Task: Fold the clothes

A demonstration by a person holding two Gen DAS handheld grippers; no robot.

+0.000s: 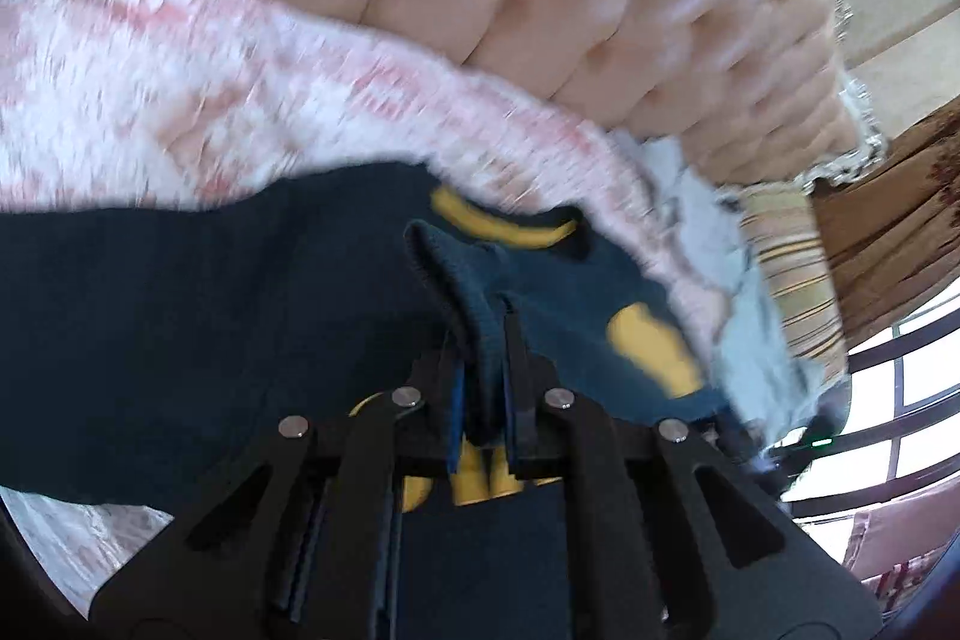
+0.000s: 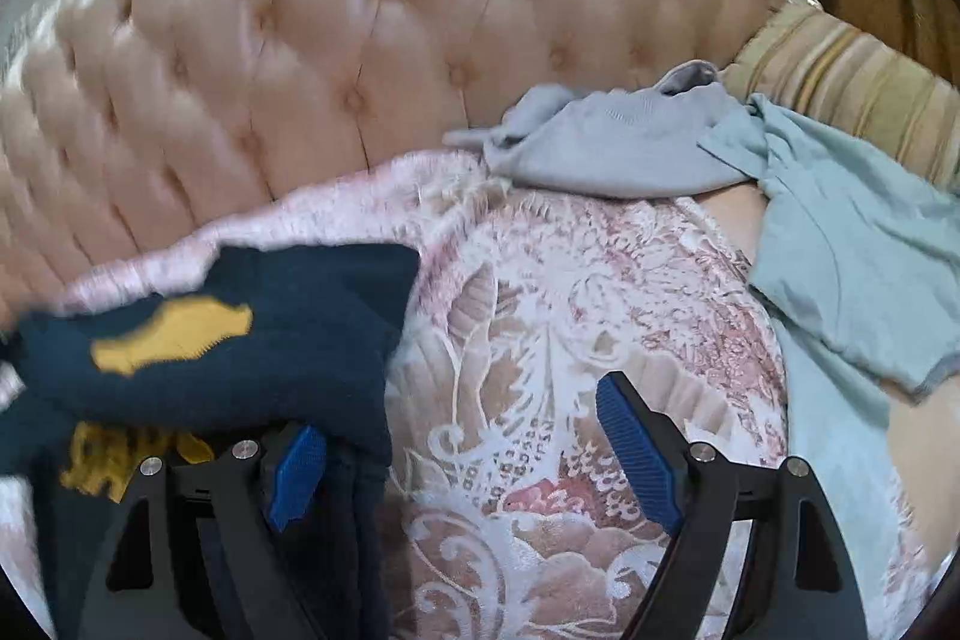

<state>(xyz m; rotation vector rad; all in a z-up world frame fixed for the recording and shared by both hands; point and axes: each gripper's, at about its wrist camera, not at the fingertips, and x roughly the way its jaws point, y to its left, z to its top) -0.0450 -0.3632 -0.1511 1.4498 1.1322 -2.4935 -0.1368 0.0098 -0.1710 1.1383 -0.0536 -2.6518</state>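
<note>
Two claws: left claw (image 1: 483,340) pinches navy sweater (image 1: 180,310), right claw (image 2: 474,436) open.

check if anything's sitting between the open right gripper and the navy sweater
Nothing visible does. The right gripper stands open over the patterned bedspread, its left finger at the navy sweater's edge. The left gripper is shut on a sweater fold.

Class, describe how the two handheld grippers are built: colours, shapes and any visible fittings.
Both the left gripper and right gripper have matte black, angular link arms with triangular cut-outs, joined by round silver pins. Their fingers carry ribbed blue pads. No cables, markings or sleeves show.
</note>
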